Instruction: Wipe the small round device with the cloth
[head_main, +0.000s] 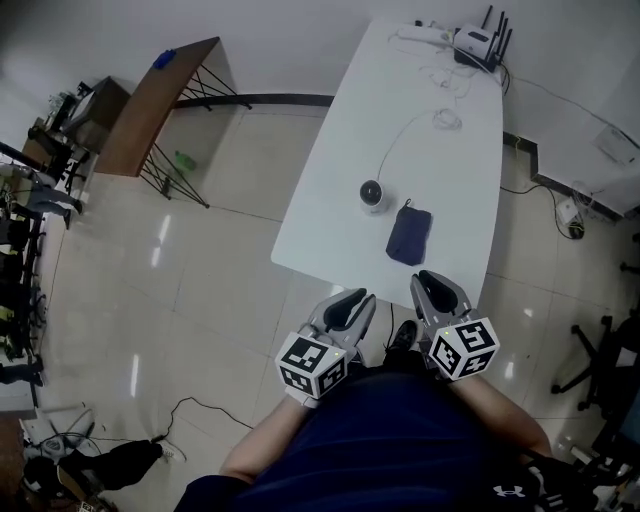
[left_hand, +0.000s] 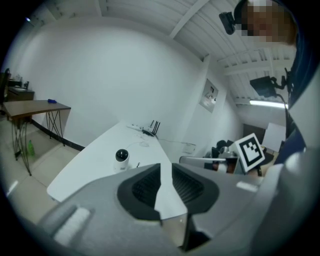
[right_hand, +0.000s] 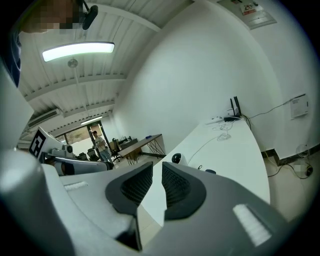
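The small round device, white with a black face, stands on the white table near its front end. A dark blue cloth lies flat just right of it. Both grippers are held close to my body, short of the table's near edge. The left gripper points at the table with a narrow gap between its jaws and nothing in them. The right gripper is nearest the cloth, its jaws also slightly apart and empty. The device shows ahead in the left gripper view. The right gripper view shows the device and the cloth.
A white cable runs from the device to the table's far end, where a router and a power strip sit. A wooden desk stands at the left, an office chair at the right. Cables lie on the floor.
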